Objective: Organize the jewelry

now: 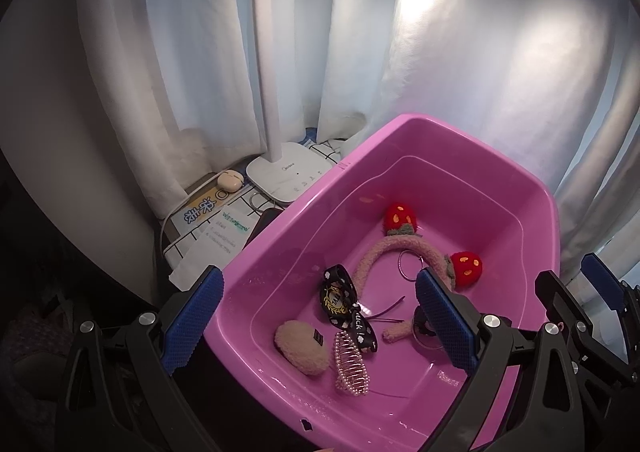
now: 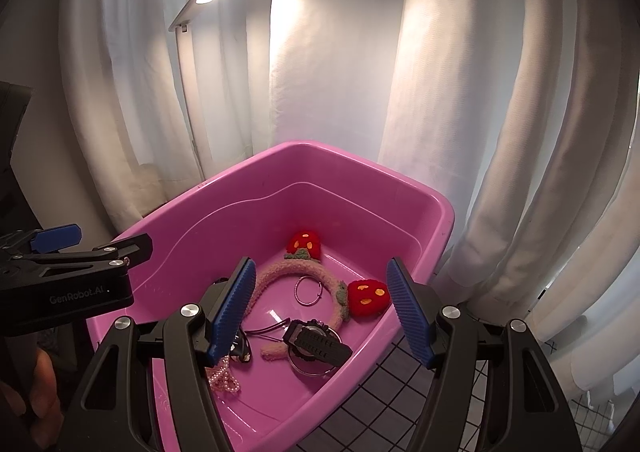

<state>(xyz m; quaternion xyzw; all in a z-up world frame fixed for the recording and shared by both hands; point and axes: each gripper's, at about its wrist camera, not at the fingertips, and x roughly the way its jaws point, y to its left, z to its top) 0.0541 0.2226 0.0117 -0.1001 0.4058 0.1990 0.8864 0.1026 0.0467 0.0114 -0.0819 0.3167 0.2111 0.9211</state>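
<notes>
both tools hang above the pink tub (image 1: 472, 156) with fingers spread apart, holding nothing: the left tool (image 1: 320, 316) and the right tool (image 2: 324, 312). in the tub lie a fuzzy strawberry headband (image 2: 280, 272), a black watch (image 2: 316, 340), a pearl hair claw (image 1: 352, 364), a black ribbon bow (image 1: 344, 300) and a metal ring (image 2: 307, 291). behind, a white lamp base (image 1: 290, 172) stands on what looks like the table.

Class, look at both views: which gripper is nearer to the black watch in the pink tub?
Right. The right gripper hangs open just above the black watch, which shows between its fingers. The left gripper is open over the tub's other side, above the hair clips.
</notes>
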